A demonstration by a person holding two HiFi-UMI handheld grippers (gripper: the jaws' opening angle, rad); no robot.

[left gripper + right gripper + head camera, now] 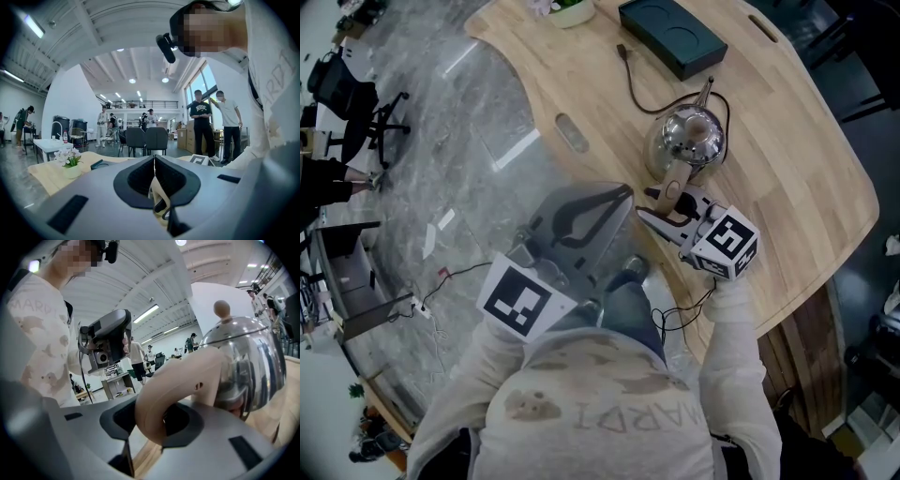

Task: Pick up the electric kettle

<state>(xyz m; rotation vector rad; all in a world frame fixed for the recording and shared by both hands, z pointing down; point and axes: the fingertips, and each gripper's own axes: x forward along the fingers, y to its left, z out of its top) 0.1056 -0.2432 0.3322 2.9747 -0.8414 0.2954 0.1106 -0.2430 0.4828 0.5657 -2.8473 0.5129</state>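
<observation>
The electric kettle (689,139) stands on the wooden table (797,159), close to the curved edge nearest me. Its pale handle (674,180) points back at my right tongs (661,208). The right gripper view shows what the head view cannot: the handle (180,390) fills the gap between the two dark pads, which are clenched on it, and the shiny kettle (251,357) rises just behind. Right of the kettle, bare wood runs well out to the table's rim. Beyond the kettle, a dark cord (639,89) curls across the wood towards a dark flat box (672,36). My left tongs (623,195) hang off the table, left of the kettle and over the grey floor (469,122). The left gripper view shows them (153,161) pressed together on nothing. It also shows a small pot of flowers (70,164), but not the kettle.
</observation>
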